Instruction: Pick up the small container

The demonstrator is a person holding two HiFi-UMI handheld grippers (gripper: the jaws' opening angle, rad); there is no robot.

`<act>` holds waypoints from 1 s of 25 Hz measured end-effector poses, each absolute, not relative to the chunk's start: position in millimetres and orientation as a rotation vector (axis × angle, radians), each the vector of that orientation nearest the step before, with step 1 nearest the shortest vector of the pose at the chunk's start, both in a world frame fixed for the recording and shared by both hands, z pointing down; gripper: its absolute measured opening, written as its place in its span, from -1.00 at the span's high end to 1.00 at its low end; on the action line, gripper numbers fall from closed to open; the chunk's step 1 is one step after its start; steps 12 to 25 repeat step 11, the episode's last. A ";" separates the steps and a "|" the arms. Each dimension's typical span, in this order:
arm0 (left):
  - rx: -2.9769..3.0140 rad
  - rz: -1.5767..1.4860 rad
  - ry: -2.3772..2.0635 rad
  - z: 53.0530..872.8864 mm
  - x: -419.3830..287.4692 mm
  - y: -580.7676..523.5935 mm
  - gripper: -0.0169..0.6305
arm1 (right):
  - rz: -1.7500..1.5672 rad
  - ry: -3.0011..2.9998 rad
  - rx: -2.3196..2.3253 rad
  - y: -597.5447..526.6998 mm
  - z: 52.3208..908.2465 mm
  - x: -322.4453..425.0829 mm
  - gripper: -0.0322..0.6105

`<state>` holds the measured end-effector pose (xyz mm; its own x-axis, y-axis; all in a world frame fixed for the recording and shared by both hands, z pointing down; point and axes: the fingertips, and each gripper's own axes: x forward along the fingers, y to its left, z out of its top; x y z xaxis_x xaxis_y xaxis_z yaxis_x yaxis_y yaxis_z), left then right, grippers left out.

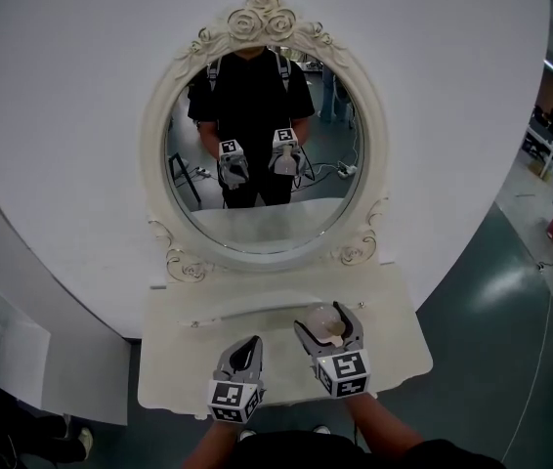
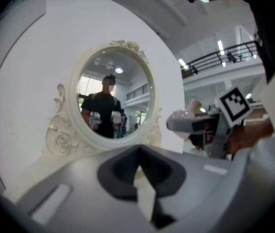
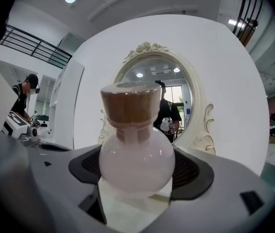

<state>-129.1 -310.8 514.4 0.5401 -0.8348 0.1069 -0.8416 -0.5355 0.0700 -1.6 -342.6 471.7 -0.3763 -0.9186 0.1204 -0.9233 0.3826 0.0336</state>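
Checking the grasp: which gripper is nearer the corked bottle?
Right. The right gripper has the bottle between its jaws; the left gripper sits apart, to the bottle's left, jaws together.

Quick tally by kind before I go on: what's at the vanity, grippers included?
small container: 1
grippers: 2, the left gripper and the right gripper
mirror: 1
vanity table: 1
Total: 5
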 end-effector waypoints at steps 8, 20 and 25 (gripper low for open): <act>2.654 0.090 -1.452 513.1 -129.6 -308.3 0.93 | 0.061 -2.517 1.673 -338.2 471.5 -4.2 -0.24; 2.651 0.090 -1.457 512.5 -131.2 -307.8 0.93 | 0.060 -2.516 1.670 -337.0 471.8 -5.0 -0.24; 2.651 0.090 -1.457 512.5 -131.2 -307.8 0.93 | 0.060 -2.516 1.670 -337.0 471.8 -5.0 -0.24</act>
